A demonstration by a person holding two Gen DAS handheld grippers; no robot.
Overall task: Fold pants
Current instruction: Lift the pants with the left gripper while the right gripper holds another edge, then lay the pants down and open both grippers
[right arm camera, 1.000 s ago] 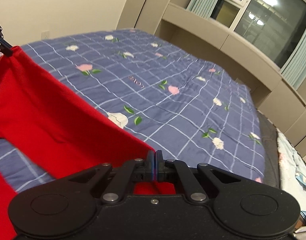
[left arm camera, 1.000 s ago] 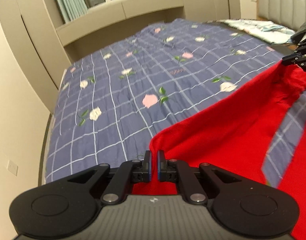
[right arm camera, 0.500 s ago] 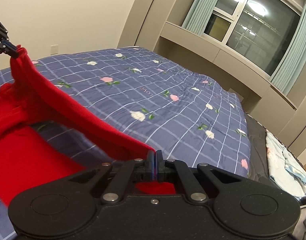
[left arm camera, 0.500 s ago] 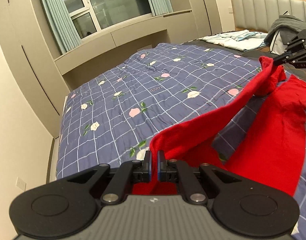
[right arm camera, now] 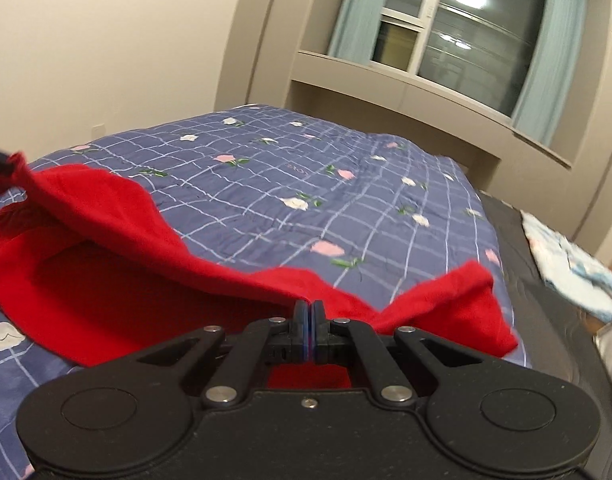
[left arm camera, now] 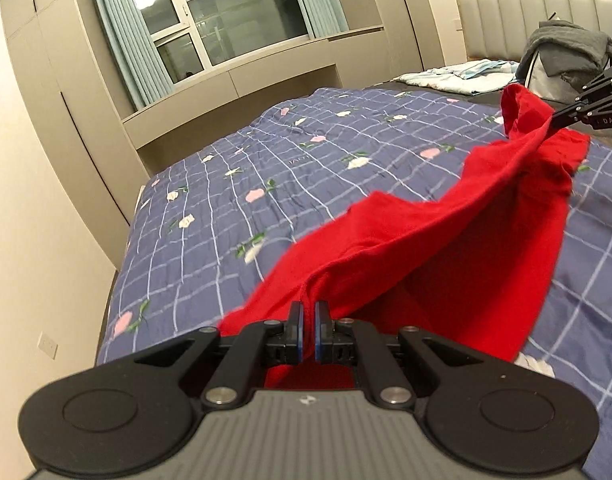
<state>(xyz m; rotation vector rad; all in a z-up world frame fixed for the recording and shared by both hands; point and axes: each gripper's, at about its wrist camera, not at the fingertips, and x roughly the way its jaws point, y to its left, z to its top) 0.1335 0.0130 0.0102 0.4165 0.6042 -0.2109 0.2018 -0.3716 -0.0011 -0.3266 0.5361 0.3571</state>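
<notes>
Pants (left arm camera: 446, 240) swung across the bed (left arm camera: 266, 184), now doubled; left tongs (left arm camera: 309, 316) and right tongs (right arm camera: 310, 312) each pinch cloth.

Home bedroom: bed (left arm camera: 346, 168), headboard (left arm camera: 538, 12)

I see a bed under a blue checked floral quilt (left arm camera: 306, 168), a padded headboard (left arm camera: 526, 12), grey clothing (left arm camera: 566, 48) heaped beside a pale crumpled sheet (left arm camera: 462, 76), teal curtains (left arm camera: 118, 40) and a dark window (right arm camera: 478, 36).
</notes>
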